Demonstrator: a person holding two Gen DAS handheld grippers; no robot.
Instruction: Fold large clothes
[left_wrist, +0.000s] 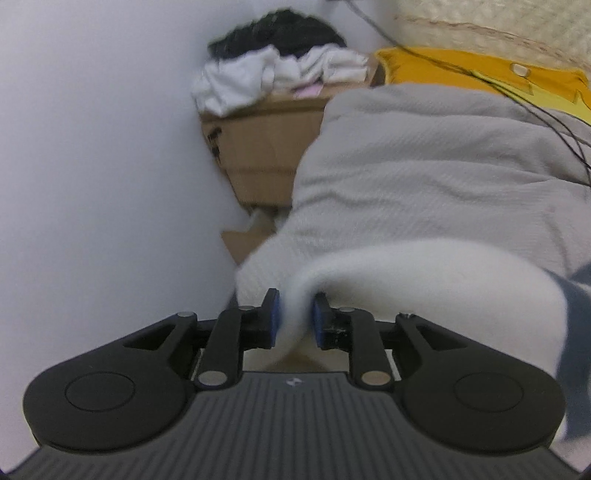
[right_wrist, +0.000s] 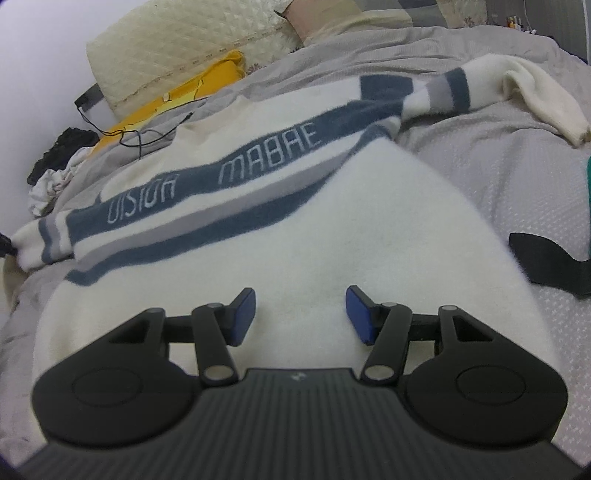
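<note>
A cream sweater (right_wrist: 258, 236) with blue and grey stripes and lettering lies spread on the grey bed cover (right_wrist: 498, 177), one sleeve stretched to the far right. In the left wrist view my left gripper (left_wrist: 295, 319) is shut on a fold of the sweater's white cloth (left_wrist: 424, 273), which arches up from between the blue pads at the bed's edge. The picture there is blurred. My right gripper (right_wrist: 301, 314) hovers open just over the sweater's plain lower body, with nothing between its fingers.
A white wall (left_wrist: 92, 147) stands close on the left. A cardboard box (left_wrist: 258, 147) heaped with clothes sits beside the bed. A yellow cushion (right_wrist: 207, 85), a black cable (right_wrist: 147, 136) and a quilted pillow (right_wrist: 184, 40) lie at the head. A black strap (right_wrist: 546, 262) lies right.
</note>
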